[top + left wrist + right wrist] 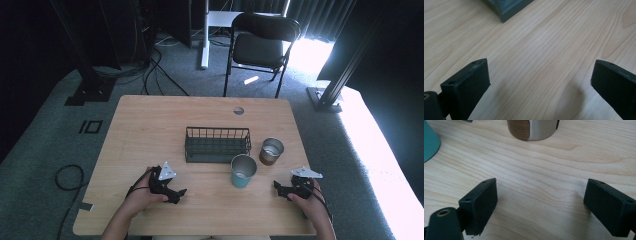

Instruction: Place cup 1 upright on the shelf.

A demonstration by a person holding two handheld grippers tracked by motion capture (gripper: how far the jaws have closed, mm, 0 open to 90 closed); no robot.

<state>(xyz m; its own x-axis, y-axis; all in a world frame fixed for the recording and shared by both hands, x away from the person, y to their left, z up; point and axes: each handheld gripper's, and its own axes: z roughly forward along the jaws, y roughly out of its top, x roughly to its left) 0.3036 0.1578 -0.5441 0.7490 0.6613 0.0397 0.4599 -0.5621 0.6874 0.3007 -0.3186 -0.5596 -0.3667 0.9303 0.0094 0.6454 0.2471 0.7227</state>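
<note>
Your left gripper (pixel 540 82): jaws spread wide, nothing between them but bare wooden table (pixel 544 50), nothing held or touched; a corner of the dark wire basket (pixel 506 8) lies ahead of them, well apart. Your right gripper (pixel 540 205): jaws likewise spread wide, empty, bare wood between the pads. Ahead of it stands the steel cup with brown band (pixel 532 130), upright and near but untouched; the teal cup (pixel 430 142) stands off to the side of that view. In the high view, your left gripper (pixel 175 192) rests low at the table's near left, your right gripper (pixel 282 189) at the near right, each in a hand. Between them, farther in: teal cup (pixel 243 171), upright, just in front of the basket (pixel 217 145); steel cup (pixel 271 151) just beside the basket's right end.
</note>
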